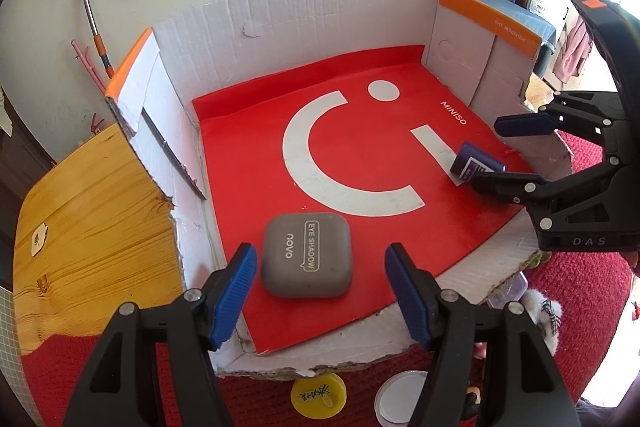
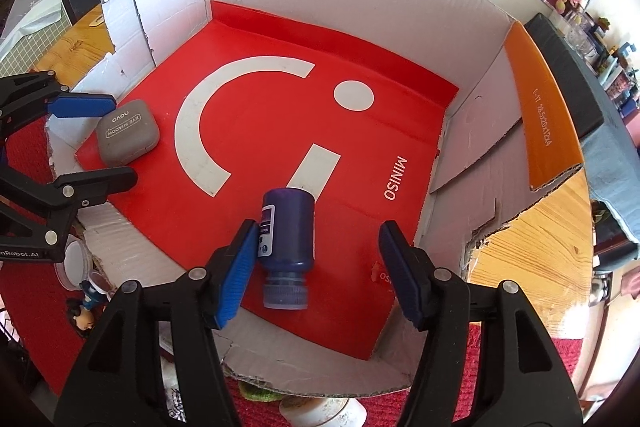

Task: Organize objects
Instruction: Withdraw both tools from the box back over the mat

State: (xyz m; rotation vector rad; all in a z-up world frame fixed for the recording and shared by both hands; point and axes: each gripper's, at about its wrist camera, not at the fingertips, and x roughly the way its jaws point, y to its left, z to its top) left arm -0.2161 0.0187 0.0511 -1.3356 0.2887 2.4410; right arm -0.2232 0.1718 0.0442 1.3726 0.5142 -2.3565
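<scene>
Lying on the red mat inside one cardboard box, one grey eyeshadow case and one blue bottle sit between the spread fingers of the left claw and right claw respectively.

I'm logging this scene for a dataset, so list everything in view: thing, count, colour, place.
eye shadow case: 1, grey, on the red liner, near-left corner of box
bottle: 1, dark blue, lying on its side, near-right of liner
cardboard box: 1, white with orange edges, on the table
liner: 1, red with white logo, box floor
table: 1, wood, under box
lid: 1, yellow, on red carpet below box
left gripper: 1, black with blue pads, open around the case
right gripper: 1, same, open around the bottle
</scene>
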